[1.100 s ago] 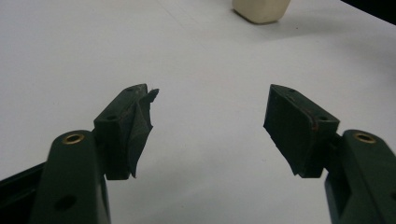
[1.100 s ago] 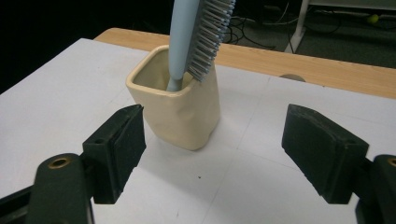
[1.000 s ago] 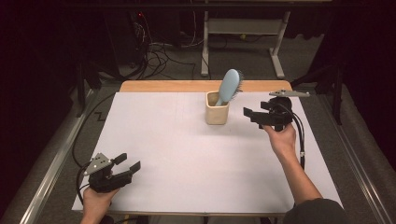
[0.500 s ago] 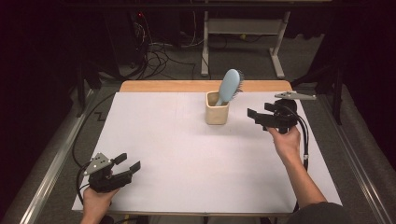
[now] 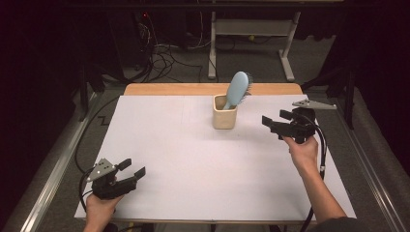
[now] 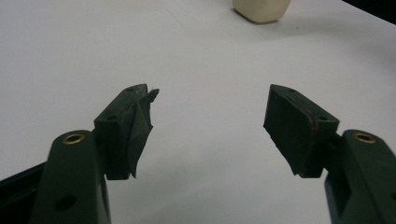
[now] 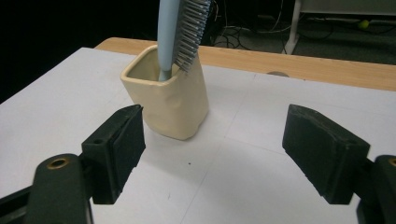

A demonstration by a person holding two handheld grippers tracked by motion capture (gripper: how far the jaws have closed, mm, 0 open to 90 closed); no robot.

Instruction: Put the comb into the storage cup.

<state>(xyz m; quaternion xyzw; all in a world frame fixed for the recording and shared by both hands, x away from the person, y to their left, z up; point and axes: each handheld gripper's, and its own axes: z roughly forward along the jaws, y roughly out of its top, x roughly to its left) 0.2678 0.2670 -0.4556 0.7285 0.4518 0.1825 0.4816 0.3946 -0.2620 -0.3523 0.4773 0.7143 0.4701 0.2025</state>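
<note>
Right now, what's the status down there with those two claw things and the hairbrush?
Right gripper open, empty, beside the cup. Left gripper open, empty, low on the white table. Blue hairbrush standing handle-down in cup. Nothing between right gripper and cup.

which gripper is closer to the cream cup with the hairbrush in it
Right. The right gripper hangs open just beside the cup, jaws facing it, not touching. The left gripper sits open far off at the table's near left corner.

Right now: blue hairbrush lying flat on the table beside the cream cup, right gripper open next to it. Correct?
Not quite. The hairbrush stands handle-down inside the cream cup, as the right gripper view shows. The right gripper is open beside the cup, as stated.
</note>
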